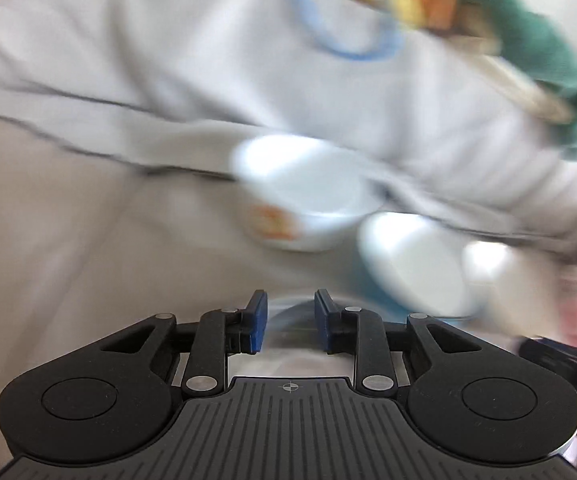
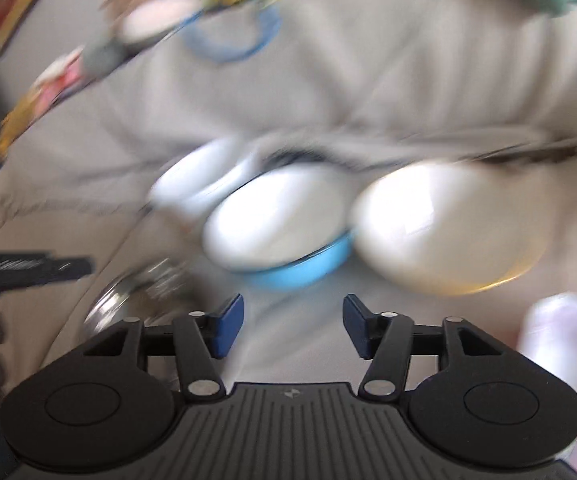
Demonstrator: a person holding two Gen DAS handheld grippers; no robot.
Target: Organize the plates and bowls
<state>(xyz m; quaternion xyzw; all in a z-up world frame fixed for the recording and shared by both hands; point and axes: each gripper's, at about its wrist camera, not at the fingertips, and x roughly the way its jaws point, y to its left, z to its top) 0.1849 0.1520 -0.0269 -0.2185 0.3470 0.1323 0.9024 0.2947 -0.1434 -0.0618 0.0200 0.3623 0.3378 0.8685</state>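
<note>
Three dishes show clearly in the right wrist view, lying loose on a grey couch cushion (image 2: 368, 92): a white bowl (image 2: 192, 184) at the back left, a blue bowl (image 2: 284, 224) in the middle, and a yellow-rimmed plate (image 2: 444, 224) just beside it on the right. Motion blur leaves unclear whether the blue bowl touches either neighbour. By my reading, little sorting is done; none is stacked and each still needs gathering by kind. A shiny metal dish (image 2: 128, 296) seems to lie nearer, left of the claw, too smeared to name. The left gripper (image 1: 290, 322) has its jaws narrowly apart and the right gripper (image 2: 294, 326) wider apart; neither holds anything. A blue ring (image 2: 232, 40) and some toys lie farther back.
</note>
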